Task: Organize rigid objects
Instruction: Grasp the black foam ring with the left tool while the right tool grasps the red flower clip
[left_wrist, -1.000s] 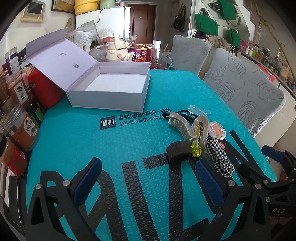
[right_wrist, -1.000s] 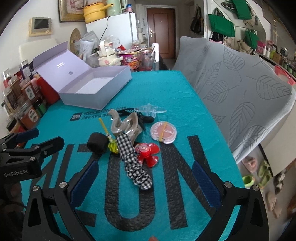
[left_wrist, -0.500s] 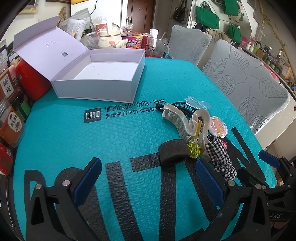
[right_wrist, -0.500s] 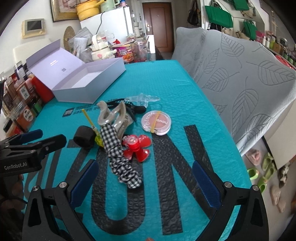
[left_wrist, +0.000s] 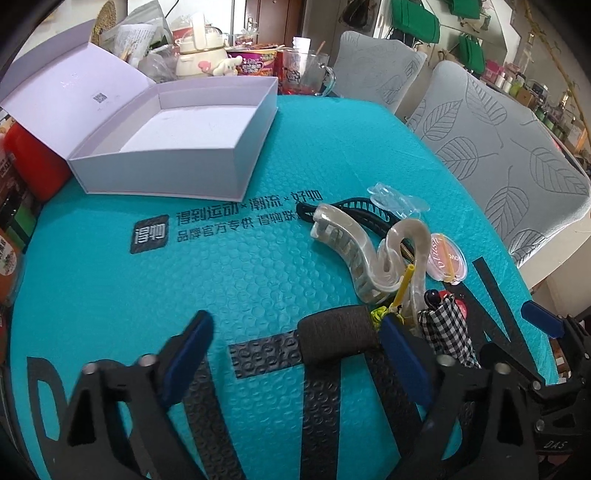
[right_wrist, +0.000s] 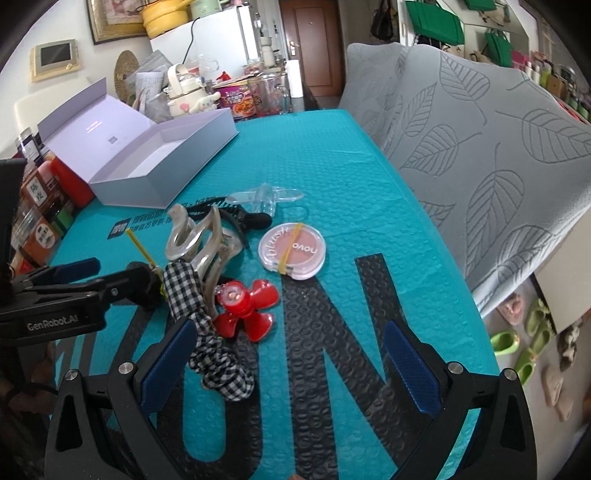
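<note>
A pile of small items lies on the teal mat: a black band (left_wrist: 338, 338), a pearl claw clip (left_wrist: 364, 254) (right_wrist: 199, 240), a checked scrunchie (right_wrist: 208, 332) (left_wrist: 448, 332), a red flower clip (right_wrist: 247, 308), a blush compact (right_wrist: 291, 251) (left_wrist: 445, 256), a clear clip (right_wrist: 266, 197) and a black comb (left_wrist: 354, 206). My left gripper (left_wrist: 295, 350) is open, its right finger beside the black band; it also shows in the right wrist view (right_wrist: 110, 275). My right gripper (right_wrist: 291, 360) is open, just short of the scrunchie and red clip. An open lilac box (left_wrist: 177, 147) (right_wrist: 162, 162) stands at the back left.
Jars and a red container (left_wrist: 33, 162) line the table's left edge. A kettle (left_wrist: 201, 51), cups and food packs crowd the far end. Grey leaf-print chairs (right_wrist: 480, 155) stand along the right side. Shoes (right_wrist: 524, 343) lie on the floor.
Both grippers have moved forward toward the pile. The left gripper's right finger now reaches the black band; the right gripper is nearer the scrunchie and red clip. Both stay open.
</note>
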